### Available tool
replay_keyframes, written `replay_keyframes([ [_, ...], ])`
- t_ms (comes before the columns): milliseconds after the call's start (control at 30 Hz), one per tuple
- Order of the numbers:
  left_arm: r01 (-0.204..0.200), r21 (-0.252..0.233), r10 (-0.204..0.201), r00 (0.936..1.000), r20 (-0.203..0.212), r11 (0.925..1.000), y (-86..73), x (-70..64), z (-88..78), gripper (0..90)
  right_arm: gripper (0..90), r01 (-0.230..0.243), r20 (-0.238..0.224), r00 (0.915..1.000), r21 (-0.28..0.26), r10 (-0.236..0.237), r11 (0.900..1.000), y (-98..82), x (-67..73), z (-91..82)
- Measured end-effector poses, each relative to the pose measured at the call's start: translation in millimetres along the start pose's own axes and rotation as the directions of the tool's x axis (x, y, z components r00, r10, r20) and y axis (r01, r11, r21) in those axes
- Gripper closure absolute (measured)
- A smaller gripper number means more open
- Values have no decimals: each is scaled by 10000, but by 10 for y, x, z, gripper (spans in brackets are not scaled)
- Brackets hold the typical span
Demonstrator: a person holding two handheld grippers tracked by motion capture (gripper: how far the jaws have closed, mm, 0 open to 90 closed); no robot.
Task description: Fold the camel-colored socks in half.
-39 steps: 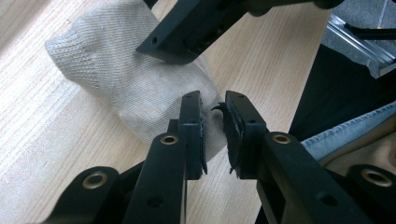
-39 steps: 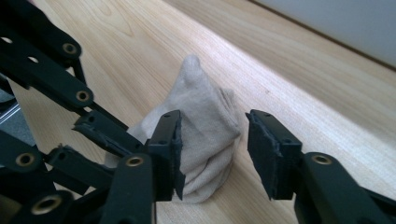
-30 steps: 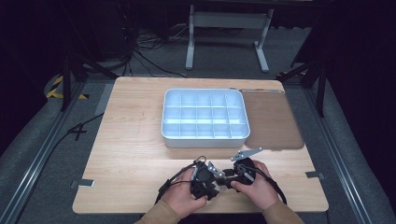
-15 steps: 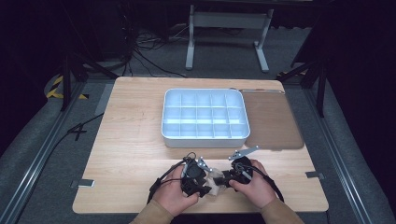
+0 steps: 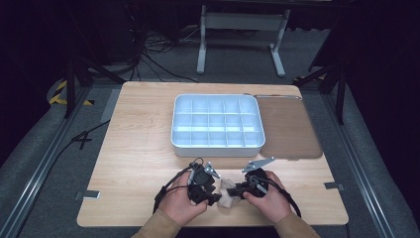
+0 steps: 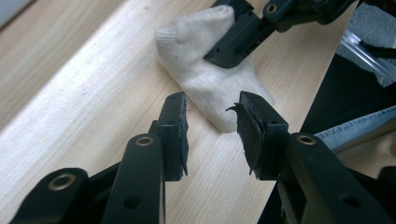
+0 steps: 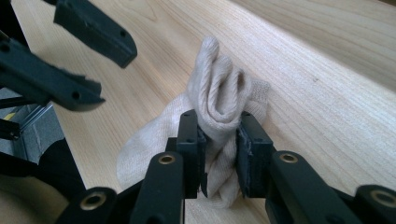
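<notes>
I'm holding the left gripper [image 6: 212, 135] with jaws parted, gripping nothing, just short of the sock [image 6: 205, 74] | sock is lying near the tabletop's [image 5: 138, 148] front edge, between both grippers | my right gripper [image 7: 219, 149] is pinching its bunched folds.

Table [image 5: 138, 148] evenly lit; surroundings dark; soft shadows; close views slightly blurred

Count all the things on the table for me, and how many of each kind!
Sock: 1
White tray with compartments: 1
Brown mat: 1
Grippers: 2, left gripper and right gripper
Total: 5
</notes>
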State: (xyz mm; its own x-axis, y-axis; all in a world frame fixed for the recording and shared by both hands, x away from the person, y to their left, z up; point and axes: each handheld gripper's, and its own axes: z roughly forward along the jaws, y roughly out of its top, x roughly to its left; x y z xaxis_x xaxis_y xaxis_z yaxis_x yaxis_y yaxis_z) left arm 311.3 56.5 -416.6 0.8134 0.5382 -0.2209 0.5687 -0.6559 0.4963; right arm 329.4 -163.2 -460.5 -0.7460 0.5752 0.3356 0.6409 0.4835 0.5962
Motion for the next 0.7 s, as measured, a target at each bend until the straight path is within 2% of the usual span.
replay_keyframes([
  [233,214,-146,-214,9998,7,9997,-25,61,-67,633,749,-25,-102,9999,-144,24,9999,36,17,-60],
  [700,395,-321,-394,9992,27,9987,-43,130,-113,630,749,28,38,10000,-733,-25,9973,93,37,-256],
])
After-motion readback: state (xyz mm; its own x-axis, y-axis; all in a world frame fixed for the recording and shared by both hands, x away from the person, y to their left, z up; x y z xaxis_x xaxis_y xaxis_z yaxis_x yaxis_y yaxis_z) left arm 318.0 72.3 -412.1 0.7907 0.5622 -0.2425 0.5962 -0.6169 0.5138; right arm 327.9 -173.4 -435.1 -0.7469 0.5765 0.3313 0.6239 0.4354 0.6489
